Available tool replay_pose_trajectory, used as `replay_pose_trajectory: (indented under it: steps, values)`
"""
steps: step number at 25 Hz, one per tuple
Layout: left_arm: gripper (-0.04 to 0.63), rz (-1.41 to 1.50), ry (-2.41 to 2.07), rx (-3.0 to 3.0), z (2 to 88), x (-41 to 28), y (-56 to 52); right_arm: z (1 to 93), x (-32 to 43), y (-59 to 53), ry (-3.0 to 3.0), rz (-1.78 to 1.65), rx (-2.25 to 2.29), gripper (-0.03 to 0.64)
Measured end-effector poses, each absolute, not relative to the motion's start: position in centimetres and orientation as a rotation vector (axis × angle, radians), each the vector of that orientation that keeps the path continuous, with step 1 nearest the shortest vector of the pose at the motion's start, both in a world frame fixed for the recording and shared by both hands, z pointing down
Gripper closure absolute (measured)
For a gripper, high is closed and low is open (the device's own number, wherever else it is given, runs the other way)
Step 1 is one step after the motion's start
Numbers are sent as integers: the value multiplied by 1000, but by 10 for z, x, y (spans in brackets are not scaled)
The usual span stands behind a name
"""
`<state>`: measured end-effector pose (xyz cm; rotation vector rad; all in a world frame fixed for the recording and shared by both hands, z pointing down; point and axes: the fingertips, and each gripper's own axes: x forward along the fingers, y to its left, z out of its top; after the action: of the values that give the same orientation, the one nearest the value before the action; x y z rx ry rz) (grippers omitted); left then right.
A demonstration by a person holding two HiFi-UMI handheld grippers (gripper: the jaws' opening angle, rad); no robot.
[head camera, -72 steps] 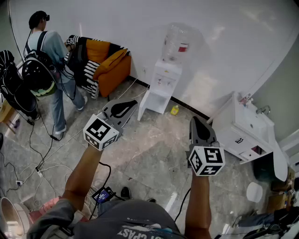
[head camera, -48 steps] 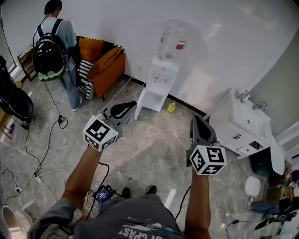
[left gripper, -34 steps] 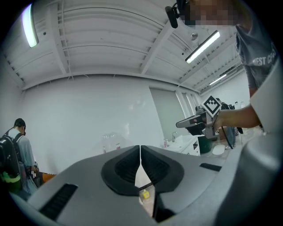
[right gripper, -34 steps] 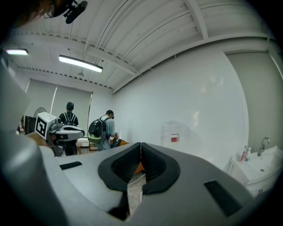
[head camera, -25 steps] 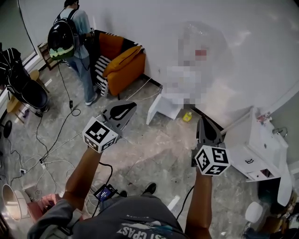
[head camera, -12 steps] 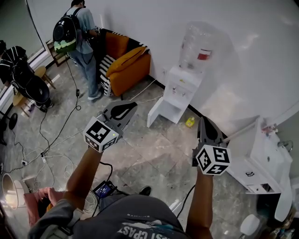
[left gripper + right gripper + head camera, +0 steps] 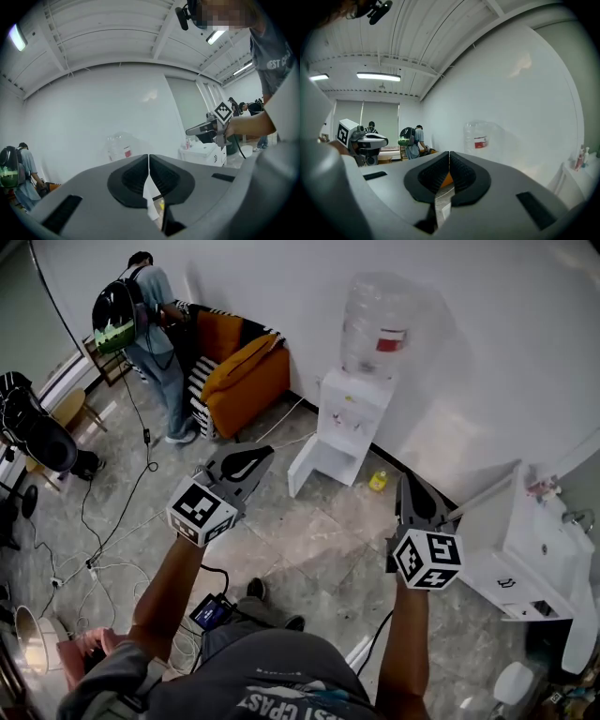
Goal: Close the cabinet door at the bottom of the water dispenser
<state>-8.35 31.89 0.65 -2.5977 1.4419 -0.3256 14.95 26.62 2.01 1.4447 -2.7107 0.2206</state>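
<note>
Left gripper (image 7: 148, 158): jaws pressed fully together, ribbed pads meeting along one seam, nothing between them. Held in the air above the floor (image 7: 309, 549), with its marker cube (image 7: 200, 508) nearest the person. The tip points toward the foot of the water dispenser and is well apart from it.

Right gripper (image 7: 449, 155): jaws likewise closed flat on each other, gripping nothing. Held in the air, well apart from the left gripper, with its marker cube (image 7: 427, 559) at the near end. The tip points toward the wall to the right of the dispenser.

Water dispenser (image 7: 352, 413): white, upright, backed against the white wall at the far edge of the floor. A clear bottle (image 7: 376, 322) with a red label is seated on top.

Cabinet door (image 7: 304, 466): white panel at the bottom of the dispenser, standing open, swung out from the base toward the left of the head view. Neither gripper touches it.

Yellow bottle (image 7: 378, 482): small, on the floor just right of the dispenser's base, near the wall.

Orange armchair (image 7: 242, 382): against the wall, left of the dispenser.

Person with backpack (image 7: 141, 320): standing beside the armchair, at the far left.

White cabinet (image 7: 525, 540): at the right edge of the floor.

Cables (image 7: 112, 540): loose across the floor on the left.
</note>
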Motion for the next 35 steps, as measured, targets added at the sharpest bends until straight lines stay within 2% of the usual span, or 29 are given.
replay_pose_trajectory:
  steps: [15, 35]
  values:
    - [572, -216, 1142, -2752, 14, -50, 171, 33, 178, 188, -2504, 229, 1710, 591]
    - [572, -154, 991, -2851, 32, -110, 29, 41, 135, 82, -2327, 233, 1877, 591]
